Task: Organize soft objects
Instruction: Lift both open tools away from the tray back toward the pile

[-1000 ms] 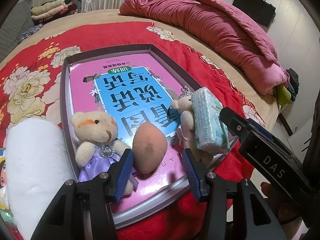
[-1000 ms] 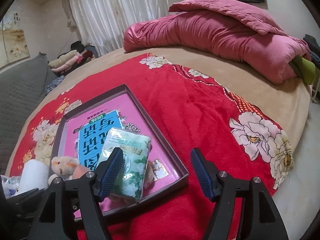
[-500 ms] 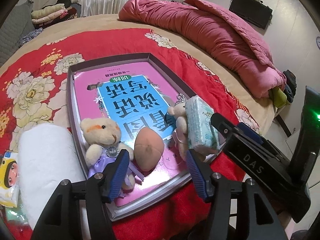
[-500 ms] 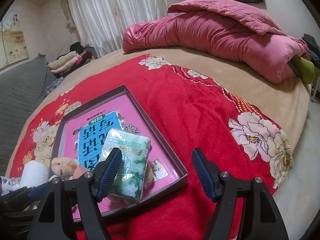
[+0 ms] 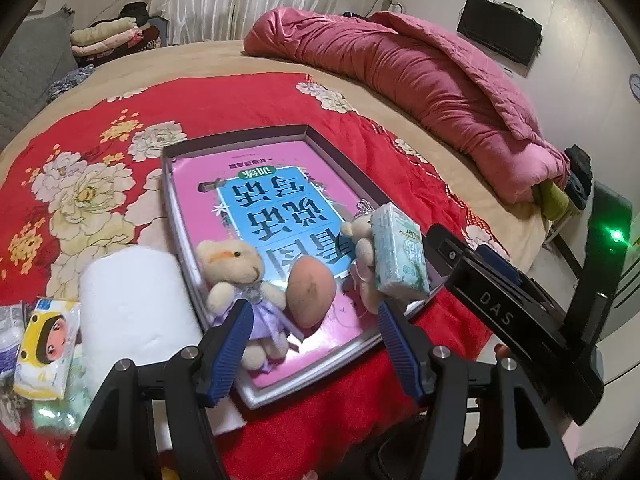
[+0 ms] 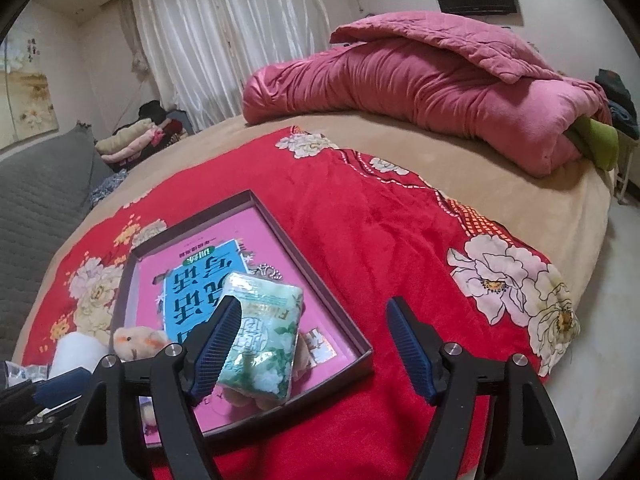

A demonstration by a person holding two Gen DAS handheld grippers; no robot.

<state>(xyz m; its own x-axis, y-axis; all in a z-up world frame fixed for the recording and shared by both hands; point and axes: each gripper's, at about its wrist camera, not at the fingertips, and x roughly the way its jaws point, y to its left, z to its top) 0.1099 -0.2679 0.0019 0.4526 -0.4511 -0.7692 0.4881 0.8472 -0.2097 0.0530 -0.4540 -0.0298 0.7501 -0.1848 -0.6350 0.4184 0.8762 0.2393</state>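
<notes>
A shallow tray [image 5: 340,162] with a pink and blue book cover inside lies on the red floral blanket. In it sit a cream teddy bear in a purple dress [image 5: 236,268], a brown egg-shaped sponge [image 5: 310,292], a second small bear [image 5: 362,240] and a green tissue pack [image 5: 398,256] resting on that bear. My left gripper [image 5: 316,350] is open and empty, just in front of the tray's near edge. My right gripper [image 6: 316,344] is open and empty; the tissue pack [image 6: 262,344] lies beyond its left finger.
A white paper roll [image 5: 132,300] and small tissue packs [image 5: 46,348] lie left of the tray. A rolled pink quilt [image 5: 420,80] lies across the far side of the bed. Folded clothes [image 5: 108,36] are stacked at the back left. The bed edge [image 6: 592,264] drops off at the right.
Both grippers have pulled back and up from the tray, so more of the bed shows. The tissue pack stays on the small bear. Both grippers stayed open.
</notes>
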